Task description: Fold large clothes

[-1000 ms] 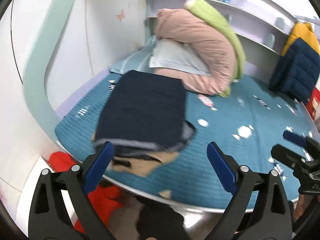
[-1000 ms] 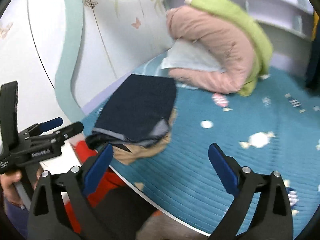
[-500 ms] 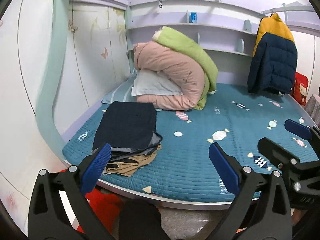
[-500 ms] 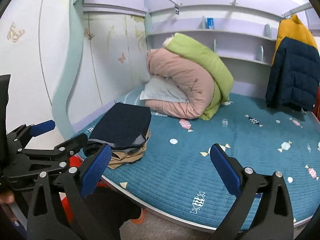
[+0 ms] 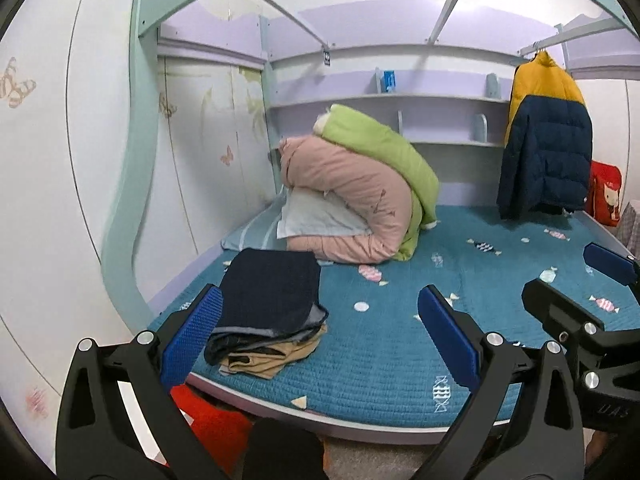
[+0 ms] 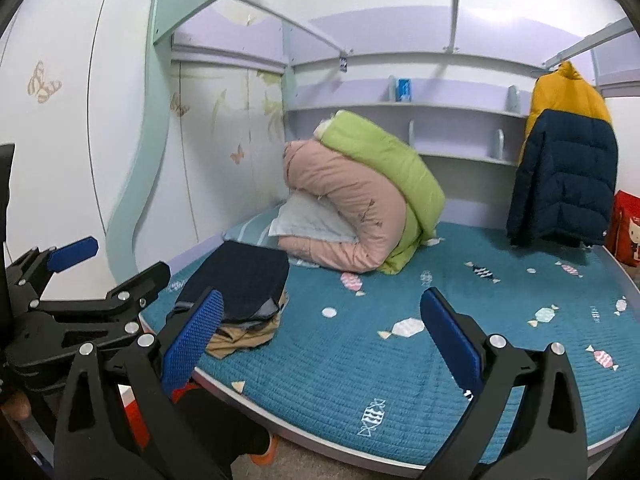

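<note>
Left gripper (image 5: 318,334): fingers (image 5: 191,334) spread wide, blue pads well apart, nothing between them and nothing touched. It hangs off the near edge of the bed (image 5: 400,360), aimed across the mattress.

Right gripper (image 6: 320,338): fingers (image 6: 450,338) likewise wide apart and empty, held short of the near bed edge, to the right of the left unit.

Stack of folded clothes (image 5: 268,312): lies on the near-left corner of the bed, a dark navy garment on top, grey and tan layers below, the tan one protruding toward the near edge. Placement at the corner appears intended to keep finished items out of the central mattress area, which is bare and would serve as the folding surface.

Rolled pink and green quilts (image 5: 360,200) and a pale pillow (image 5: 316,218) sit far left against the shelving, clear of the work area.

A yellow and navy puffer jacket (image 5: 544,148) hangs at the far right; judged a possible next large garment.

A red item (image 5: 216,426) lies on the floor below the near-left corner.
</note>
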A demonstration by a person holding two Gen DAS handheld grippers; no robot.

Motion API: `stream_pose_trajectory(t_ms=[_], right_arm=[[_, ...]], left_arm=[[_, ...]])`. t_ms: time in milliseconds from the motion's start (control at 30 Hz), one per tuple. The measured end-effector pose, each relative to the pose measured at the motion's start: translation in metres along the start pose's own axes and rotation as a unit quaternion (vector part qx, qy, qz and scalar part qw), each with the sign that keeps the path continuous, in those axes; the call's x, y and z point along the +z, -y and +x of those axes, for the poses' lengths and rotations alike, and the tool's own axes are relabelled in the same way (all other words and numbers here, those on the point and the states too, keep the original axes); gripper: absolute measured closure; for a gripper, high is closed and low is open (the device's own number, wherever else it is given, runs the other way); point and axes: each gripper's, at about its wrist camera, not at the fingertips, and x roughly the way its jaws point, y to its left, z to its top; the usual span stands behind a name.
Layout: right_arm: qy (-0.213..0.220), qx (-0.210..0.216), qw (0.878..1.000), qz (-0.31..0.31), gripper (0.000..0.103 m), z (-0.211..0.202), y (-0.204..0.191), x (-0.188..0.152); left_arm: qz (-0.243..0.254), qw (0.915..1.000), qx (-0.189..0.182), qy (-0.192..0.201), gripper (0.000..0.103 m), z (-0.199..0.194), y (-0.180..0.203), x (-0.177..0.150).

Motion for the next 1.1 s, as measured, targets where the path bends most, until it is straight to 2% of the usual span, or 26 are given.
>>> stream_pose_trajectory(t_ms=[467,733,1100], right_arm=[[0.056,-0.031,0.998,0.012,0.007,-0.04,0.014,0.014],[0.068,-0.039,0.997,0.009,0.007,-0.048,0.013,0.017],[0.069,-0.043,0.997,0.006,0.007,-0.05,0.013,0.018]], left_arm=[[-0.002,0.9976,-0.007,0.068,0.005,-0.033,0.015,0.023],[-0.009,0.9964,-0.013,0.084,0.005,-0.041,0.015,0.027],[-0.011,0.9963,-0.014,0.084,0.005,-0.042,0.014,0.028]])
